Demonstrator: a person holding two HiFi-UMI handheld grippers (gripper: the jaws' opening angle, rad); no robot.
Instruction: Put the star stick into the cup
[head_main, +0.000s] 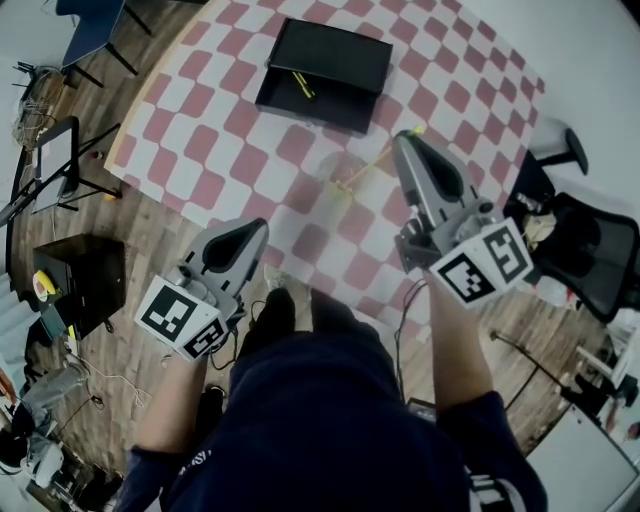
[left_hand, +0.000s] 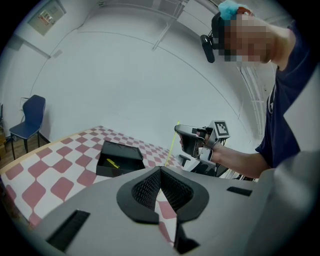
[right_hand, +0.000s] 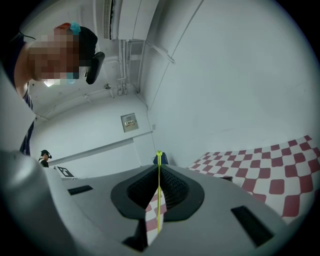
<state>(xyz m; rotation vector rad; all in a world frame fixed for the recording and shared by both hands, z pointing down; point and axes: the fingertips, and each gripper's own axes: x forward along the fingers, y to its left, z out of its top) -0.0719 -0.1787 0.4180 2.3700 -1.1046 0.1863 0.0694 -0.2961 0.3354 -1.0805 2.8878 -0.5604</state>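
Two grippers: right gripper fingers clenched on one yellow star stick; left gripper fingers clenched, empty. One black box on checkered tabletop, one yellow stick inside.

Person seen from above: a dark navy short-sleeved shirt is worn. Left gripper and right gripper: grey moulded shells are lined with black ribbed pads; a white cube printed with black square markers is mounted on each.
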